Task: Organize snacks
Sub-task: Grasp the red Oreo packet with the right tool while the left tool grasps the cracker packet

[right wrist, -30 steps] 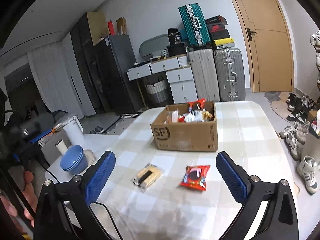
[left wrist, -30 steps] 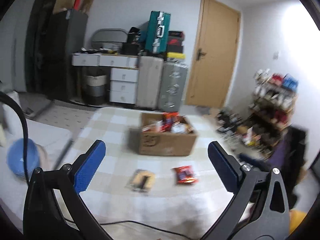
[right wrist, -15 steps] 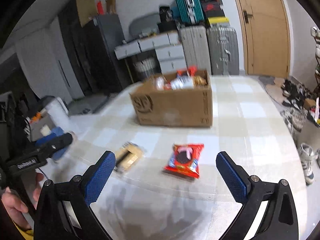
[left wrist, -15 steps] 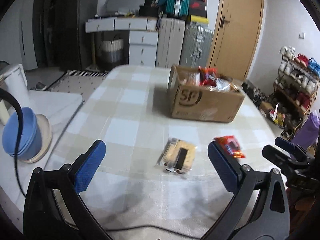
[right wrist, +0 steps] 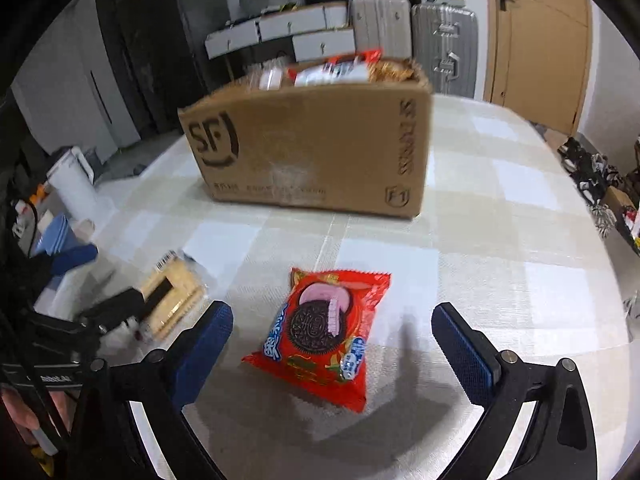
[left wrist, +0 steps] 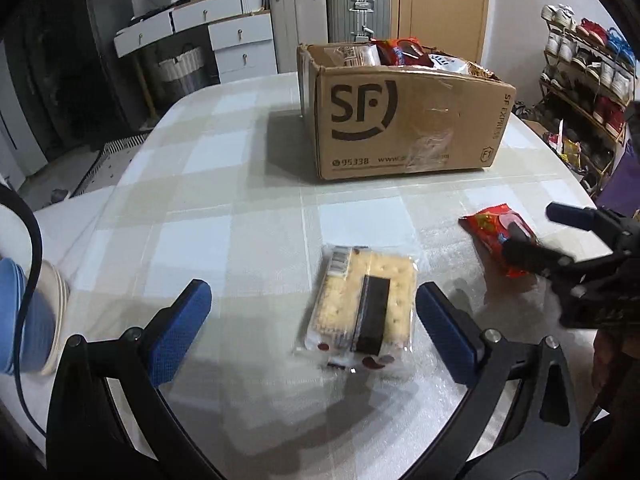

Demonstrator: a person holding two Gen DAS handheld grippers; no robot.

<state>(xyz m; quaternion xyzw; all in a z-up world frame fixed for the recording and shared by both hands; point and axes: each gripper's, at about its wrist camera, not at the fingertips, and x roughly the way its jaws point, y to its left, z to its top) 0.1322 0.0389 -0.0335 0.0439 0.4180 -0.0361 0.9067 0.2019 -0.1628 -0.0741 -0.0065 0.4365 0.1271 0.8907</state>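
Note:
A clear cracker packet [left wrist: 362,306] lies on the checked tablecloth, just ahead of my open left gripper [left wrist: 312,312] and nearer its right finger. A red Oreo packet [right wrist: 326,328] lies flat between the open fingers of my right gripper [right wrist: 332,330], a little ahead of the tips. The Oreo packet also shows at the right of the left wrist view [left wrist: 494,236], partly under the right gripper [left wrist: 536,236]. A cardboard SF box [left wrist: 404,120] holding several snacks stands beyond both packets; it also shows in the right wrist view [right wrist: 316,148]. The left gripper [right wrist: 96,284] reaches the cracker packet [right wrist: 172,300] at left.
Stacked blue bowls [left wrist: 24,320] sit on a white side table at the left, with a black cable [left wrist: 28,232] over them. A white kettle [right wrist: 74,184] stands left of the table. Suitcases and drawers [left wrist: 244,44] line the back wall; a shoe rack [left wrist: 588,72] stands at the right.
Both grippers have dropped and moved forward toward the table. The cracker packet now lies close before the left fingers and the Oreo packet between the right fingers. Both stay open.

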